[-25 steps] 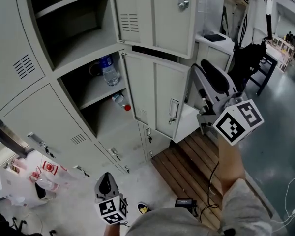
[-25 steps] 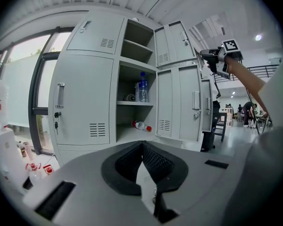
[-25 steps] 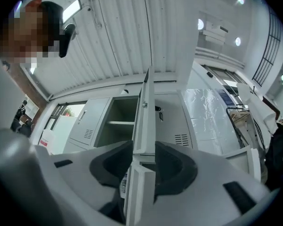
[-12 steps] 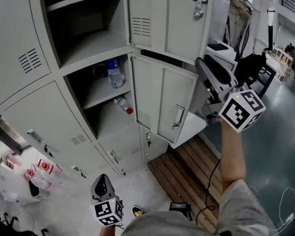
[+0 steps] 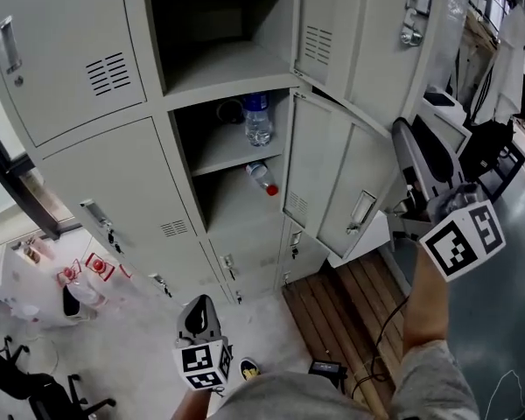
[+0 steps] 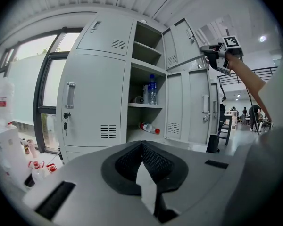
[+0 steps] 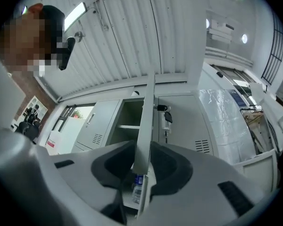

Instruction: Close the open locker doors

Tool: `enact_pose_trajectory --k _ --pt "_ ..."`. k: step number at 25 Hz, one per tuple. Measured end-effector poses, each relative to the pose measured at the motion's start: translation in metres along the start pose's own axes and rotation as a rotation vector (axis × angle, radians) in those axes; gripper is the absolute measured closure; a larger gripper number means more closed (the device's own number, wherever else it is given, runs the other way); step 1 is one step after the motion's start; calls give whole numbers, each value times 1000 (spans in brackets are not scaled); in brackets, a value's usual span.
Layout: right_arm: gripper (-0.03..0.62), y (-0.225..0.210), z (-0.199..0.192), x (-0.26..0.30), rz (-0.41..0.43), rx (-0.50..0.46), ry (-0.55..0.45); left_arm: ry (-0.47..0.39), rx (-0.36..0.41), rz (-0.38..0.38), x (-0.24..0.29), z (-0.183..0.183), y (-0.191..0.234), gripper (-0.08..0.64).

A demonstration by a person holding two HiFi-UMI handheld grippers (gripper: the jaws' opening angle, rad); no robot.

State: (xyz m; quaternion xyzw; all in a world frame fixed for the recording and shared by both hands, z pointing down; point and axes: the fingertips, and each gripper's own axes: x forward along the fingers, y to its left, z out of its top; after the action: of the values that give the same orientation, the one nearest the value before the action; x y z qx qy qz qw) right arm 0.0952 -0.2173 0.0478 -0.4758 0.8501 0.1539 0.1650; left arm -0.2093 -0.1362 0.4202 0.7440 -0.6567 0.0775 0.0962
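Two doors of the grey locker bank stand open. The upper door (image 5: 359, 24) hangs at the top right, with the lower door (image 5: 332, 173) beneath it. My right gripper (image 5: 407, 134) reaches up to the upper door's free edge near its bottom corner. In the right gripper view that door edge (image 7: 147, 112) runs between the jaws of my right gripper (image 7: 142, 159). The jaws have just been closing and the pads rest on the edge. My left gripper (image 5: 199, 304) hangs low in front of the lockers, shut and holding nothing.
The open middle compartment holds a standing water bottle (image 5: 257, 116) and a lying bottle with a red cap (image 5: 262, 178). A wooden slat platform (image 5: 350, 296) lies below the doors. Bags and small items (image 5: 44, 278) sit on the floor at left. A dark chair (image 5: 490, 147) stands at right.
My right gripper has come up from beside the lower door to the upper door's bottom corner. The head view has swung so the lockers sit further right. My left gripper has hardly moved.
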Motion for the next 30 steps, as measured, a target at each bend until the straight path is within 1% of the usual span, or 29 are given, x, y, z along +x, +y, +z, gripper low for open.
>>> enact_pose_trajectory --k 2,4,8,12,16,19,24,28,30 --pt "476 11 2 1 27 25 -27 -1 -4 8 -2 -1 2 552" --pt "476 24 2 3 47 29 -52 0 -5 15 -4 -2 4 552" --pt "472 51 1 13 68 -3 -60 0 -9 22 -6 -3 9 554" --pt "469 81 -2 24 132 3 -63 0 -6 30 -9 -4 12 554" --pt "468 108 -6 37 164 -37 -62 -6 -16 38 -13 -3 15 552" --pt "466 127 -10 50 178 -65 -67 -9 -22 59 -17 -2 26 552" --pt "477 155 -22 76 236 -13 -62 -13 -29 109 -24 -4 51 554" --pt "477 173 -30 96 239 -44 -61 -9 -48 131 -28 -8 67 554" --pt "477 180 -34 105 240 -43 -60 -5 -57 139 -29 -9 74 552"
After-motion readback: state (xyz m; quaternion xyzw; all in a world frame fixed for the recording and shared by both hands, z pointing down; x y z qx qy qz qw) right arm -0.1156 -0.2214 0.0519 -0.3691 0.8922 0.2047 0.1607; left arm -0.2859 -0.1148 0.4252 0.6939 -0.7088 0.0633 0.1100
